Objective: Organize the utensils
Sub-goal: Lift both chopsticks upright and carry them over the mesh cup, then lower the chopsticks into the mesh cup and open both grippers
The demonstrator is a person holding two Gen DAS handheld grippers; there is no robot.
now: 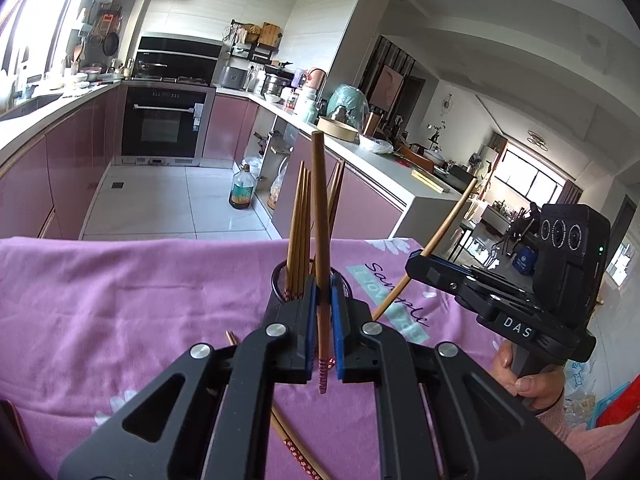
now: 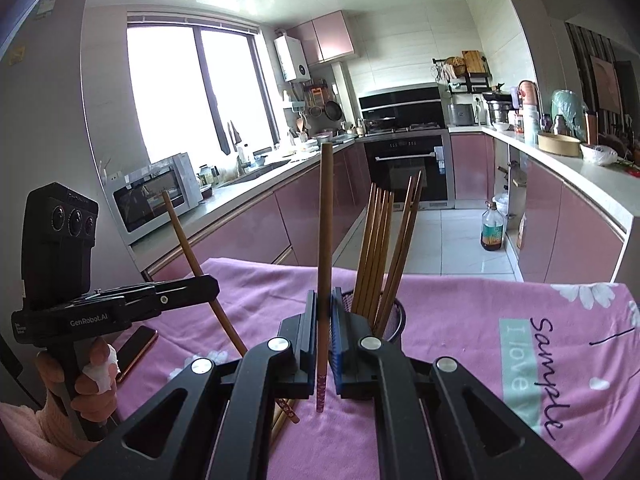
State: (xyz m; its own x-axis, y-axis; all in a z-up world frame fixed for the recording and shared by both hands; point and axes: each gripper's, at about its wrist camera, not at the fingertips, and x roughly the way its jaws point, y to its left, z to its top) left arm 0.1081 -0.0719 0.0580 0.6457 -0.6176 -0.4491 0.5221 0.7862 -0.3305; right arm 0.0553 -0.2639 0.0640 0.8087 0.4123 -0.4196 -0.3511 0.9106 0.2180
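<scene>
Left gripper (image 1: 323, 292) clamps one upright chopstick (image 1: 320, 216) between its blue pads, just in front of the black holder (image 1: 280, 280) of chopsticks standing on the pink cloth (image 1: 120, 300); the right gripper (image 1: 416, 258), off to the right, pinches a slanted chopstick (image 1: 440, 232).

Right gripper (image 2: 323, 312) likewise grips a vertical chopstick (image 2: 325, 220), the holder (image 2: 394, 320) just right of it, loose chopsticks (image 2: 286, 412) lying below, and the left gripper (image 2: 212, 284) holding its own (image 2: 188, 236).

One holder (image 2: 394, 322) with about seven chopsticks (image 2: 374, 248) (two more gripped, several loose on cloth)
</scene>
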